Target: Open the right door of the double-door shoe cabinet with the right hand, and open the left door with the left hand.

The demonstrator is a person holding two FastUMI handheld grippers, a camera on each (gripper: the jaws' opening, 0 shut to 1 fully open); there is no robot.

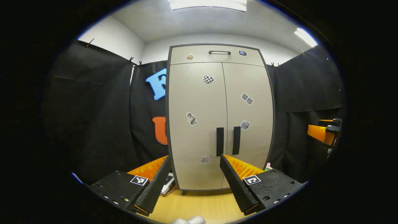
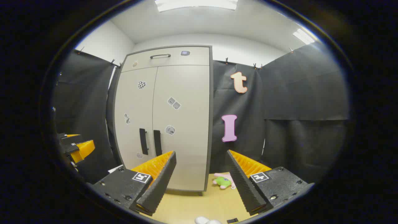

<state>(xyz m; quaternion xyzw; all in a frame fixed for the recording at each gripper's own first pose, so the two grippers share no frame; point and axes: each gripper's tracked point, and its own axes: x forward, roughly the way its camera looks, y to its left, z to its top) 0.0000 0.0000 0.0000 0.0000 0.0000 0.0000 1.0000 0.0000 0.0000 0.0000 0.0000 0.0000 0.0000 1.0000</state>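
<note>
Left gripper view: my left claw [image 1: 196, 180] stands open at the bottom of the frame, holding nothing. The shoe cabinet [image 1: 217, 109] fills the centre, both doors closed. The left door handle [image 1: 219, 141] and right door handle [image 1: 236, 140] sit just beside each other, low centre.

Right gripper view: my right claw [image 2: 201, 179] also stands open and holds nothing. The cabinet lies left of centre; a green and pink plush toy [image 2: 224, 181] rests on the floor [image 2: 192, 207], lower centre.

stickers [image 1: 192, 119] too small to identify, toy [image 2: 224, 181] partly hidden (behind finger)
</note>
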